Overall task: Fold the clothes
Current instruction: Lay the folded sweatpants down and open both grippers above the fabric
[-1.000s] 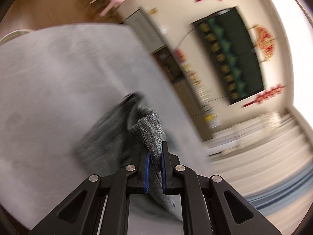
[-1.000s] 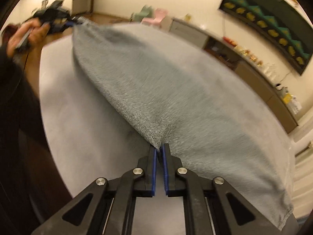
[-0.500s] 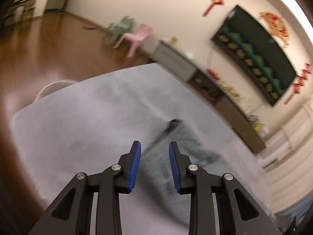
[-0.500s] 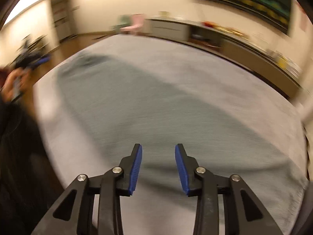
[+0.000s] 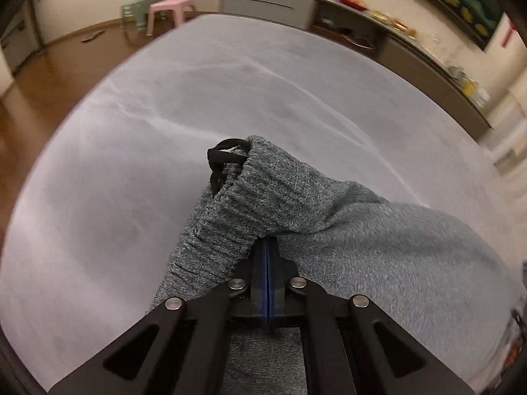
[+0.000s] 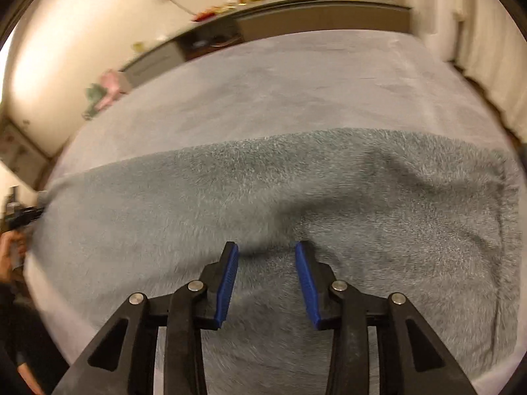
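A grey knit garment point(image 6: 296, 197) lies spread across the grey-covered table point(image 6: 296, 75). In the left wrist view its ribbed waistband point(image 5: 250, 194), with a black drawstring point(image 5: 224, 158), is bunched up over my left gripper point(image 5: 267, 242), which is shut on that waistband edge. My right gripper point(image 6: 266, 247) hovers open just over the near middle of the garment, with nothing between its blue pads point(image 6: 227, 283). At the far left of the right wrist view, a hand point(image 6: 11, 253) holds the left gripper point(image 6: 21, 217) at the garment's left end.
A long low cabinet point(image 5: 411, 52) with small items on top runs along the far wall. A pink chair point(image 5: 174, 3) and a green chair point(image 5: 140, 3) stand on the wooden floor point(image 5: 49, 75) beyond the table's left edge.
My left gripper was open half a second ago and has since shut on the waistband. My right gripper let go earlier, stays open, and now sits lower over the flattened garment.
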The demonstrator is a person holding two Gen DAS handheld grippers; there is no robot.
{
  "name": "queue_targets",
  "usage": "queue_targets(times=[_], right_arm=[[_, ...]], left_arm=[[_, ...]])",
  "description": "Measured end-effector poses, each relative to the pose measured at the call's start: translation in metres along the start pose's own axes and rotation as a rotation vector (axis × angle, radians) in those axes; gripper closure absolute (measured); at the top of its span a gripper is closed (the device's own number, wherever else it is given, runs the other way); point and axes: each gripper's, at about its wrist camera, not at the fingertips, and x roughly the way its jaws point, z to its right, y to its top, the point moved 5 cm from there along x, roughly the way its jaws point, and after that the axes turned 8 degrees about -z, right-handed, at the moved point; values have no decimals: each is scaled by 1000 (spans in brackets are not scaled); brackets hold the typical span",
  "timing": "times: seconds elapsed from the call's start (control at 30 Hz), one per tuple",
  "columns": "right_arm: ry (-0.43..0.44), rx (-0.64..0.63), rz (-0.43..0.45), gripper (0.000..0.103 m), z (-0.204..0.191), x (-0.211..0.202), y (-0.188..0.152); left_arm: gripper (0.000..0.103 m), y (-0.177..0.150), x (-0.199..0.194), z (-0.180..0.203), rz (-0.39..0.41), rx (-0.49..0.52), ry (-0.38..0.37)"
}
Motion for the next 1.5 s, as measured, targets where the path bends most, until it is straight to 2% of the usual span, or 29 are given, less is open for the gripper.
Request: queue_targets(times=[0.03,0.1,0.17,0.2,0.27,0.33,0.4,0.43,0.53,0.6,0.8,0.93,1.03,1.07,1.2,1.3,1.33,1.43,1.5], right_arm=[[24,-30,-10,63,-11,2,3],[9,-98,-19,63,-31,1,3],[-53,-142,-10,63,-44,-8,-4],[-58,-165,0,63,-52,-14,-7],[-2,-221,27,63,-70,-33,-15],[41,-311,21,63,-100,-39,-27],[43,-401,-11,63,-128,-34,-43],[35,-441,-33,64,-136,-31,-52],[-16,-597,-100,71,-156,-28,-82],[-24,-652,-123,76,-155,-39,-94],[54,-644,-188,77,-130,-71,-109],[135,-507,-53,77,-99,-108,-95],[86,-382,-34,77,-83,-100,-76],[52,-397,-57,77,-82,-96,-79],[-91,-503,-127,77,-69,-103,-108],[-114,-408,-108,77,-38,-122,-101],[-105,-367,-70,77,-31,-131,-92],[-85,-235,46,76,-12,-156,-64],[-158,-184,55,76,2,-156,-48]], left_arm=[[100,7,1,-7,9,-11,37],[101,16,3,-16,28,-45,108],[100,18,-3,-14,33,-69,79],[95,17,-11,-4,51,-55,45],[93,13,-29,15,85,-22,-16],[90,3,-44,45,109,65,-76],[89,-12,-41,87,68,181,-137],[89,-18,-33,105,37,232,-143],[87,-33,-3,137,-35,353,-63],[87,-31,5,141,-24,373,-29],[86,-33,2,137,-18,349,15],[86,-55,-32,169,25,369,-95],[85,-77,-51,209,36,452,-239],[85,-81,-48,215,21,482,-239],[80,-79,-9,210,-12,513,-75],[80,-73,-12,199,7,459,-18],[82,-75,-19,202,19,454,-30],[82,-107,-66,244,79,504,-211],[82,-147,-102,285,109,585,-385]])
